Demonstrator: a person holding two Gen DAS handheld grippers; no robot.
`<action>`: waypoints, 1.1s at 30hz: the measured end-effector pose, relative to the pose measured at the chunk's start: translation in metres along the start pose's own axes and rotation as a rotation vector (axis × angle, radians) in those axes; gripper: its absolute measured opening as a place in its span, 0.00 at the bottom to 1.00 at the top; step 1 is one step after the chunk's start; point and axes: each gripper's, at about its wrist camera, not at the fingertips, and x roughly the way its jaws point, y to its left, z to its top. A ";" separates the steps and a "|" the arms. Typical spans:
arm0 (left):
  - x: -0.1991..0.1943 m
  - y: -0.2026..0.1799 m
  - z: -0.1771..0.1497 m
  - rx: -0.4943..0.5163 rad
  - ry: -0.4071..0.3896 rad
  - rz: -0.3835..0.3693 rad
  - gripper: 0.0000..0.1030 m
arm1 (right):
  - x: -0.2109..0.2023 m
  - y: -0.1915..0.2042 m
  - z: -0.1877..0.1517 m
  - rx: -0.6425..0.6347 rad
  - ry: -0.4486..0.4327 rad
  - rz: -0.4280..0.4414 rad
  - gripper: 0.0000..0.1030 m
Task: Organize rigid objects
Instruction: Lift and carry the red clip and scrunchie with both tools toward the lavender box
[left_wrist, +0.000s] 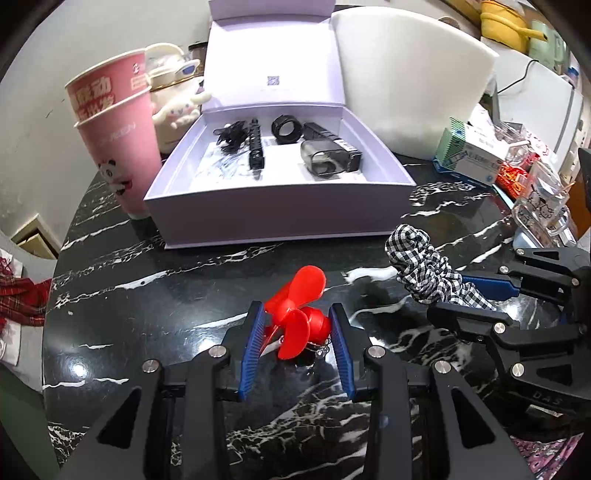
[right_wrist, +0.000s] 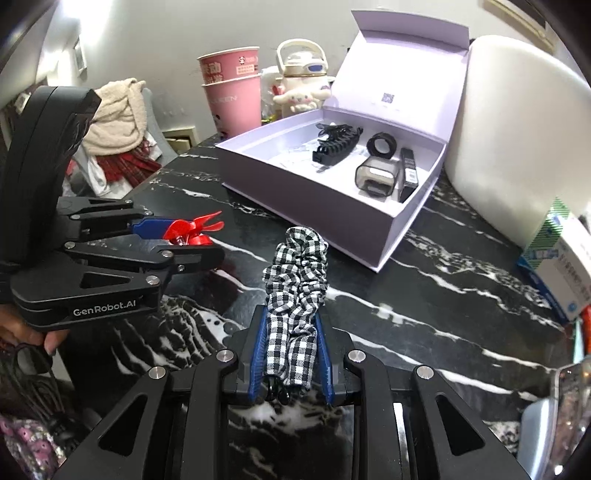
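Note:
My left gripper (left_wrist: 297, 314) is shut on a small red fan (left_wrist: 301, 314) with three blades, held just above the black marble table (left_wrist: 184, 288). In the right wrist view that fan (right_wrist: 192, 230) sticks out of the left gripper (right_wrist: 207, 240). My right gripper (right_wrist: 290, 332) is shut on a black-and-white checked scrunchie (right_wrist: 295, 280), whose loose end points toward the box. The scrunchie (left_wrist: 424, 266) also shows at the right of the left wrist view. An open lilac box (left_wrist: 280, 206) lies ahead, holding a black hair claw (right_wrist: 334, 146), a ring-shaped part (right_wrist: 380, 146) and a smoky clear case (right_wrist: 376, 179).
Stacked pink paper cups (left_wrist: 114, 140) and a plush-covered bottle (left_wrist: 177, 99) stand left of the box. A white foam block (left_wrist: 410, 85) leans behind it. Medicine boxes (left_wrist: 469, 155) and clear containers (left_wrist: 543, 206) crowd the right edge. A hand (right_wrist: 33, 336) grips the left tool.

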 end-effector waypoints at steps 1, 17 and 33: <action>-0.002 -0.002 0.001 0.004 -0.004 -0.003 0.34 | -0.003 0.001 0.000 -0.001 -0.001 -0.005 0.24; -0.033 -0.023 0.027 0.052 -0.068 -0.049 0.34 | -0.040 -0.003 0.006 -0.012 -0.075 -0.028 0.24; -0.060 -0.021 0.071 0.088 -0.169 -0.025 0.34 | -0.061 -0.006 0.050 -0.059 -0.170 -0.051 0.24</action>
